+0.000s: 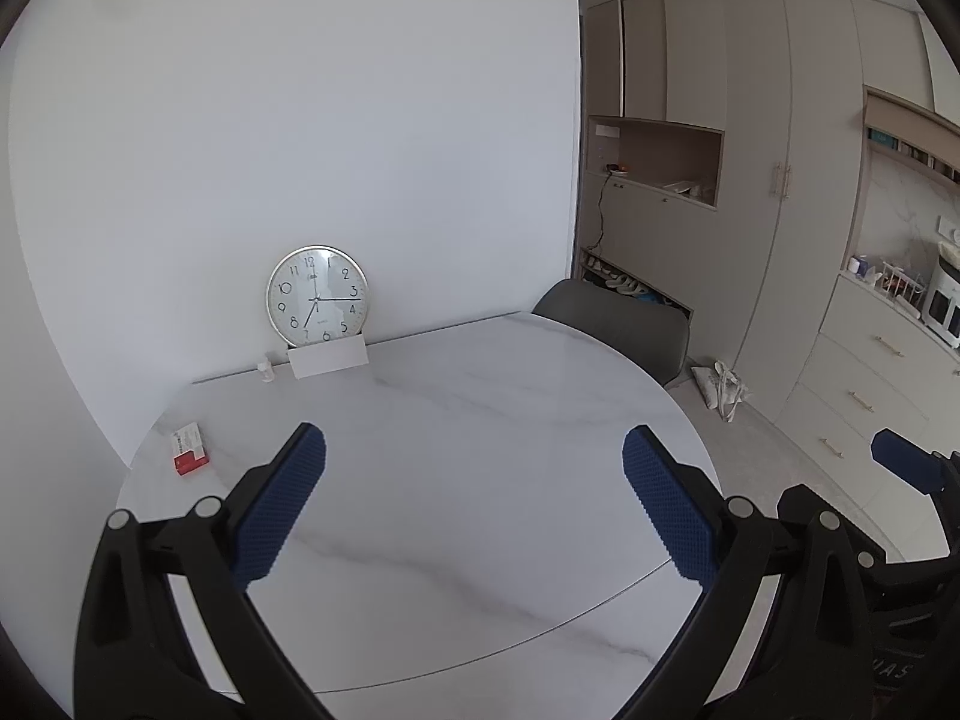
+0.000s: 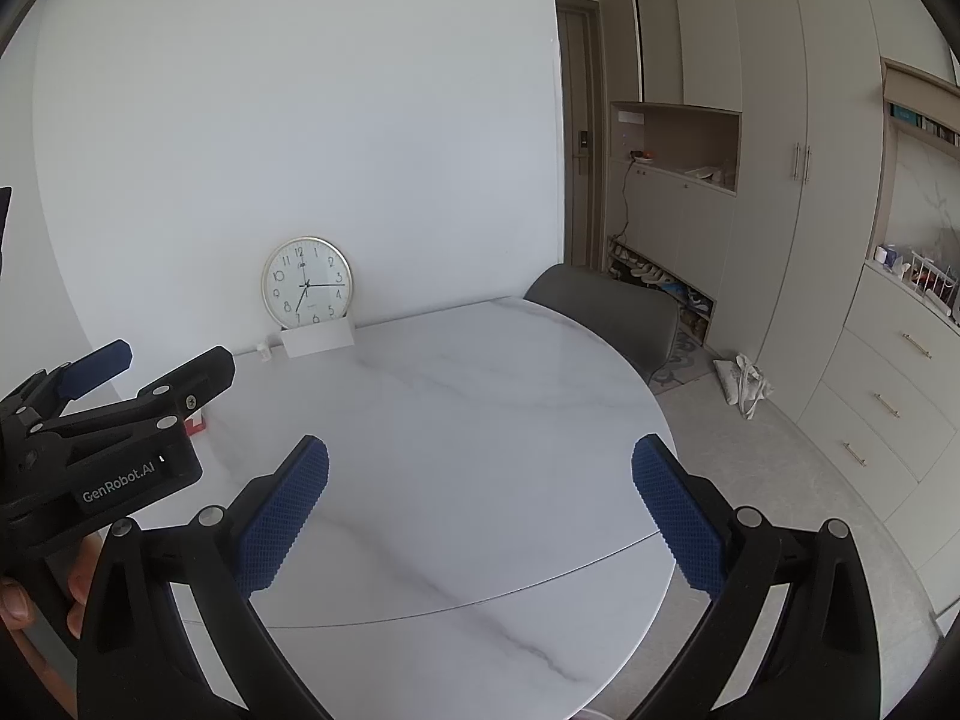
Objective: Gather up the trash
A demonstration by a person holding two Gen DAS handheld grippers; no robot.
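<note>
Blue-padded jaws of our left hand-held gripper stand wide apart above the marble worktop, holding nothing. Our right hand-held gripper is equally spread and empty. Ahead and left of the left one, a small red box lies near the worktop's edge. Farther ahead, a clock leans against the wall.

— A home, would you say?
— Yes, a dining corner: a round marble surface with a grey chair, tall cupboards, shoes on a low rack, and a kitchen counter with appliances.
</note>
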